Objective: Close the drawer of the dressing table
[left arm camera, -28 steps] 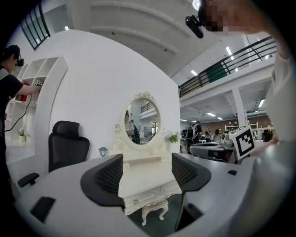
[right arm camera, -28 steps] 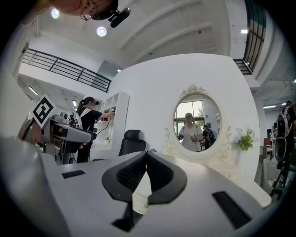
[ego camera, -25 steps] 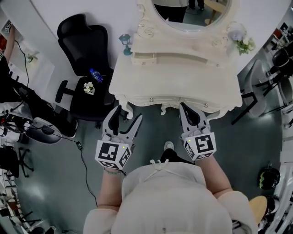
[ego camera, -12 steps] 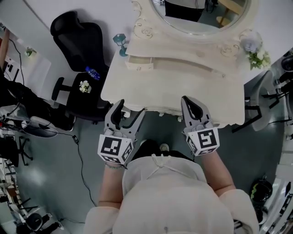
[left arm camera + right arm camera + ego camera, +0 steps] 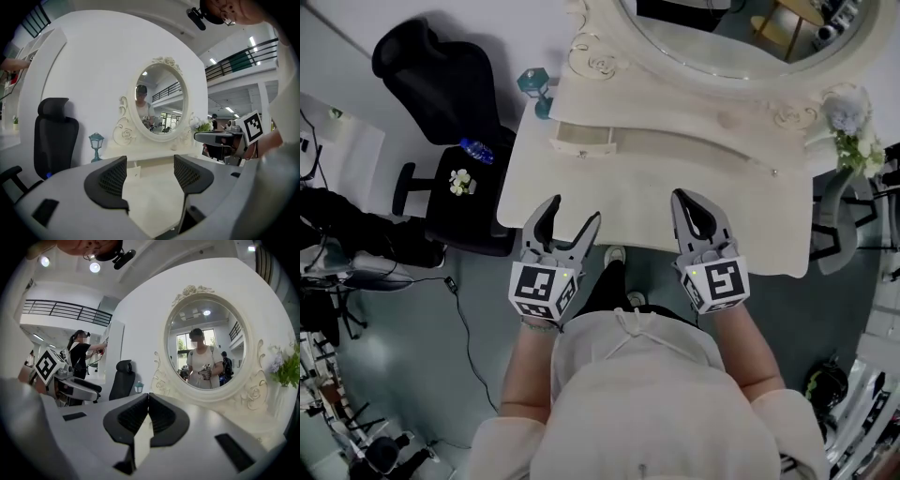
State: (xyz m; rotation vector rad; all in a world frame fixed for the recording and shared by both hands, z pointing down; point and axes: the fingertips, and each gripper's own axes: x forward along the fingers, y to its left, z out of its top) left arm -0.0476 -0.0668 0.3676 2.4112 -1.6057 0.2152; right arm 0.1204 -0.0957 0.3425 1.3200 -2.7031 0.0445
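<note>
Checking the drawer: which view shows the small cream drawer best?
Head view: the small cream drawer juts out, seen whole from above. The left gripper view shows only its front; the right gripper view misses it.

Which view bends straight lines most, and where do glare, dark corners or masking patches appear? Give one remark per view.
Head view: even light on the dressing table, little bending. Left gripper view: strong fisheye, black corners, the railing curves, the left gripper looks sharp. Right gripper view: same fisheye, ceiling lamps glare upper left, a mosaic patch sits in the mirror.
</note>
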